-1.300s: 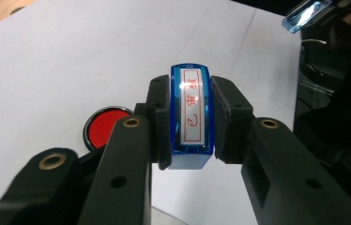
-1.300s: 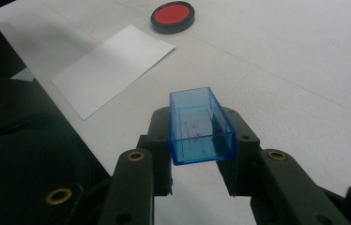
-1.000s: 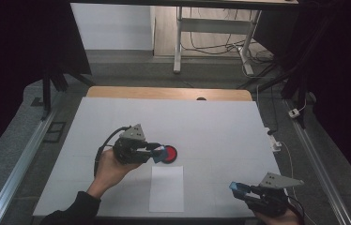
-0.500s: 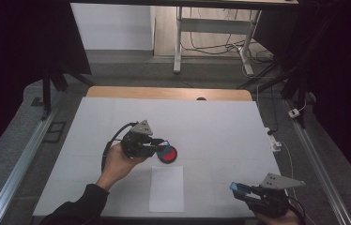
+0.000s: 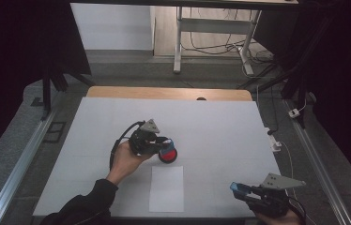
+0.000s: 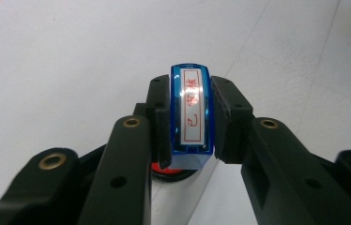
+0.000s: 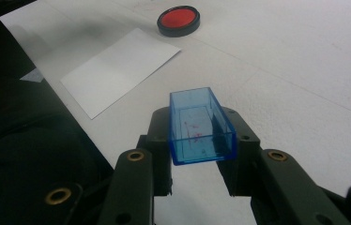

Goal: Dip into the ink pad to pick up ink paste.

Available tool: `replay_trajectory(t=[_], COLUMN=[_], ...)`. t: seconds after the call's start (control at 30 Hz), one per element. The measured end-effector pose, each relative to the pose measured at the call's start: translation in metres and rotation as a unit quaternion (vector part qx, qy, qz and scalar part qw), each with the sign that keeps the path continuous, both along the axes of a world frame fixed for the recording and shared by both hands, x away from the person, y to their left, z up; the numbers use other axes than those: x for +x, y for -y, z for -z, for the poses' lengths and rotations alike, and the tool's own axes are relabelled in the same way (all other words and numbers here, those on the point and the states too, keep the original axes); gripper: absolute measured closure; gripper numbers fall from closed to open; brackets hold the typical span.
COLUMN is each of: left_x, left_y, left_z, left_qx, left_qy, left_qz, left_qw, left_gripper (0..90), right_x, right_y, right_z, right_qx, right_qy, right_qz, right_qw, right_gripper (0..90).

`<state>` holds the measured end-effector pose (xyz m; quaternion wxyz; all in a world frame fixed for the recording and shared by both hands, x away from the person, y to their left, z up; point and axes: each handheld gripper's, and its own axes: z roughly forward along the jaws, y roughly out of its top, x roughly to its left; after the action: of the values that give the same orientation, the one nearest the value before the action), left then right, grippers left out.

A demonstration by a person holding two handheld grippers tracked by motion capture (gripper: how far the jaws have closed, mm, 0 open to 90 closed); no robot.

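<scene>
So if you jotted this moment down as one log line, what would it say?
left gripper: shut on blue stamp, over red ink pad | right gripper: shut on blue stamp cap | paper sheet: lying flat

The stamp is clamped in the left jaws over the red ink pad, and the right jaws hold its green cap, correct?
Not quite: the cap is clear blue, not green, as the right gripper view shows. The stamp is clamped in the left jaws over the red ink pad.
</scene>
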<state>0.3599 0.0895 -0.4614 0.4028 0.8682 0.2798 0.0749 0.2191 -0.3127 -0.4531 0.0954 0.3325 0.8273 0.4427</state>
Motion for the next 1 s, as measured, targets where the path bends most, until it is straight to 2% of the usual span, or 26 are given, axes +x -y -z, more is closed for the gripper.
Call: replay_trajectory(t=[0.27,0.47,0.93,1.0], left_x=[0.007,0.009,0.014,0.015], left_y=[0.004,0.008,0.009,0.009], left_z=[0.011,0.015,0.025,0.024], left_qx=[0.008,0.02,0.029,0.029], left_qy=[-0.012,-0.015,-0.021,-0.03], left_qz=[-0.008,-0.011,-0.017,-0.023], left_qw=[0.9999,0.9996,0.9992,0.9989], left_gripper=[70.4,70.4,70.4,70.5], right_x=[0.0,0.0,0.0,0.0], right_y=[0.0,-0.001,-0.002,-0.002], right_z=[0.0,0.0,0.0,0.0], right_qx=[-0.003,-0.007,-0.009,-0.011], right_qy=[0.0,0.001,0.001,0.002], right_qz=[0.0,0.0,-0.004,-0.005], right_qw=[1.0,1.0,0.9999,0.9999], right_gripper=[69.1,69.1,69.1,69.1])
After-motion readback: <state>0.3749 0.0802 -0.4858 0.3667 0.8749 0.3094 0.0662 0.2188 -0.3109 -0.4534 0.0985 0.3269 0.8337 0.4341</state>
